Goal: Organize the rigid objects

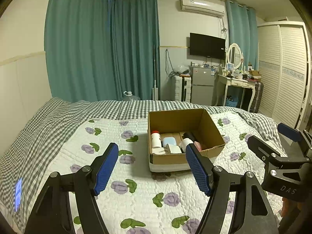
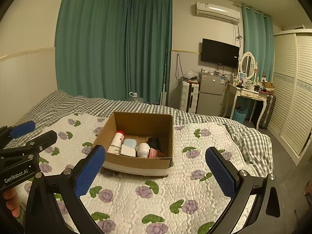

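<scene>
1. Two grippers over the bed, both w/ blue pads spread wide, nothing between them: left gripper (image 1: 152, 167) and right gripper (image 2: 156, 172) both released, hovering above the floral quilt (image 2: 195, 136), not touching it.
2. Cardboard box (image 2: 136, 162) sits open-topped on the quilt, toward the far edge of the white floral section, just short of the grey checked blanket (image 2: 81, 105). In the left wrist view the box (image 1: 169, 159) is ahead and a bit right of centre; in the right wrist view it's ahead and a bit left.
3. Inside the box, packed along the near wall:
   - white bottle w/ red cap (image 2: 118, 137), leaning at the left side
   - light blue case (image 2: 129, 143) next to it, mid-box
   - white square box (image 2: 128, 150) in front of the blue case, near wall
   - white jar (image 2: 143, 149) right of that
   - pink item (image 2: 153, 152) near right corner, partly hidden
   - black item (image 2: 154, 142) behind the jar; can't tell what it is
4. Far half of the box floor is bare cardboard.
5. Right gripper's body shows at the right edge of the left wrist view; left gripper's body at the left edge of the right wrist view, w/ a fingertip of the person's hand (image 2: 11, 202) under it.
6. Grippers side by side, apart, neither touching the box.
</scene>
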A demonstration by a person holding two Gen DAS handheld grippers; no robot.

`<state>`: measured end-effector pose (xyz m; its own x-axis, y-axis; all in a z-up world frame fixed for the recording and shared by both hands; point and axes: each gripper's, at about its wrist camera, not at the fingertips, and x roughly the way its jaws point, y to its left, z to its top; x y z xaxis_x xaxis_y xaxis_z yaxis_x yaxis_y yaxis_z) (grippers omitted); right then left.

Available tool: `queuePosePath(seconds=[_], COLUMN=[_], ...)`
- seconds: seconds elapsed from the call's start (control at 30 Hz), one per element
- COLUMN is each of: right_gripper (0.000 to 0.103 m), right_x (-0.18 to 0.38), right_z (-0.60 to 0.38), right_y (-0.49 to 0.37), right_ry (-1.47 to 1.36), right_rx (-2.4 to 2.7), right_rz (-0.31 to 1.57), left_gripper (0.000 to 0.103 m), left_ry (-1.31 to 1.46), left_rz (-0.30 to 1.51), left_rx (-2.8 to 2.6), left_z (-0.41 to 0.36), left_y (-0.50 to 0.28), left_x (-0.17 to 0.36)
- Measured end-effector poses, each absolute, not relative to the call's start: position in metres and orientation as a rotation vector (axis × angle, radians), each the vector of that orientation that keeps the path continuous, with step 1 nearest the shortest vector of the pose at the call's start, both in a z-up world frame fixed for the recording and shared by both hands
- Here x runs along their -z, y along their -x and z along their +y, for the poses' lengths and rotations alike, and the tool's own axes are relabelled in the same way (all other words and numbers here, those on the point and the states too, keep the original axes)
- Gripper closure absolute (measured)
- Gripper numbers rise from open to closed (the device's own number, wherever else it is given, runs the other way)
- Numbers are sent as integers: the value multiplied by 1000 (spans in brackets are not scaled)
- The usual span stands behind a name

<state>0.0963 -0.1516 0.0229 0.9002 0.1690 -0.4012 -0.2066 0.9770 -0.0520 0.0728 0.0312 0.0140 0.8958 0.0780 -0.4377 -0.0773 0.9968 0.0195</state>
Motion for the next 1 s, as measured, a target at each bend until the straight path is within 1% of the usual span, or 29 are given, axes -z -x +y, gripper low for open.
queuePosePath(seconds=[1.0], right_gripper=[0], right_x=[-19], right_z=[-153], right_y=[-97], right_ry=[87], right_rx=[-173], right_rz=[419], left_gripper=[29], left_ry=[1], left_rz=[469], left_rx=[-76], left_z=[34], left_y=[-74], left_x=[-11])
